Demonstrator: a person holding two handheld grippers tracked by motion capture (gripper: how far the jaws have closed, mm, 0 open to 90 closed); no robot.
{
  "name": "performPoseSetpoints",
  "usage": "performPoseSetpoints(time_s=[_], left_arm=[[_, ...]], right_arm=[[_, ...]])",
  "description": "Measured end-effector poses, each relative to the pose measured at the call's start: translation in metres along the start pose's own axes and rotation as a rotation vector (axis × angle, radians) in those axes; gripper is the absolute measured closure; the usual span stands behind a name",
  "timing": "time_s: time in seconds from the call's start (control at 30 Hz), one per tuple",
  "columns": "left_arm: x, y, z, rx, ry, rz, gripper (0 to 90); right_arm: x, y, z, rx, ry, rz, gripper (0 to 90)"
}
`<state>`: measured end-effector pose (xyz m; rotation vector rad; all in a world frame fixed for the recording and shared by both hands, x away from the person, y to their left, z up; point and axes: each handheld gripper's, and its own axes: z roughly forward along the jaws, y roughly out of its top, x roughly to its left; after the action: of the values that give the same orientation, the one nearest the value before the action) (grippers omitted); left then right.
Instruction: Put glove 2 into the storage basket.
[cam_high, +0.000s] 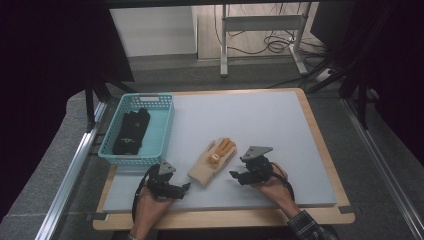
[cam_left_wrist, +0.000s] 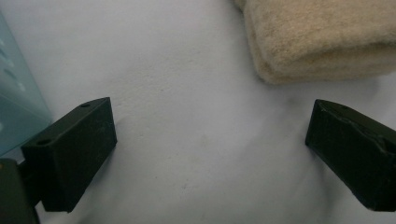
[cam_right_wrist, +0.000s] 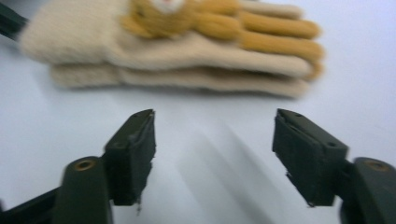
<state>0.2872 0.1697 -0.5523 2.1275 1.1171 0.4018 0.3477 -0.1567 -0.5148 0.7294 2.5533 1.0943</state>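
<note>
the cream glove pair (cam_high: 212, 161) should be pinched squarely at the cuff; both the left gripper (cam_left_wrist: 210, 149) and right gripper (cam_right_wrist: 212, 154) are held wide and empty.

Looking forward and down from above the near edge, high view taking in the whole grey table (cam_high: 260, 125), the teal basket (cam_high: 138, 129) at left and floor beyond. Riding low on the left gripper (cam_high: 187, 188), left gripper view skimming the tabletop, very close, glove (cam_left_wrist: 322, 39) cuff at upper right, basket wall at left edge. Right gripper view on the right gripper (cam_high: 233, 175), just as low, facing the glove side-on. Shared by all three: glove and grey surface.
</note>
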Motion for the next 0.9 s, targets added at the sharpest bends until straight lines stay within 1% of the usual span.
performPoseSetpoints(time_s=[0.07,0.1,0.23,0.33,0.4,0.53,0.73,0.83,0.87,0.9], left_arm=[[0.0,0.0,0.0,0.0,0.0,0.0,2.3],[0.0,0.0,0.0,0.0,0.0,0.0,2.3],[0.0,0.0,0.0,0.0,0.0,0.0,2.3],[0.0,0.0,0.0,0.0,0.0,0.0,2.3],[0.0,0.0,0.0,0.0,0.0,0.0,2.3],[0.0,0.0,0.0,-0.001,0.0,-0.001,2.3],[0.0,0.0,0.0,0.0,0.0,0.0,2.3],[0.0,0.0,0.0,0.0,0.0,0.0,2.3],[0.0,0.0,0.0,-0.004,0.001,-0.004,2.3],[0.0,0.0,0.0,-0.004,0.0,-0.005,2.3]], right_arm=[[-0.005,-0.003,-0.005,0.0,-0.01,0.0,24.8],[-0.008,-0.005,-0.007,-0.004,-0.015,0.007,23.2],[-0.018,-0.012,-0.016,-0.019,-0.027,0.059,16.0],[-0.024,-0.018,-0.021,-0.01,-0.033,0.073,11.7],[-0.027,-0.023,-0.023,0.007,-0.037,0.087,8.1],[-0.034,-0.032,-0.027,0.024,-0.069,0.119,2.6],[-0.043,-0.045,-0.03,0.039,-0.13,0.148,0.0],[-0.044,-0.051,-0.028,0.047,-0.143,0.159,0.0],[-0.044,-0.053,-0.026,0.063,-0.145,0.163,0.0],[-0.044,-0.053,-0.026,0.064,-0.155,0.157,0.0]])
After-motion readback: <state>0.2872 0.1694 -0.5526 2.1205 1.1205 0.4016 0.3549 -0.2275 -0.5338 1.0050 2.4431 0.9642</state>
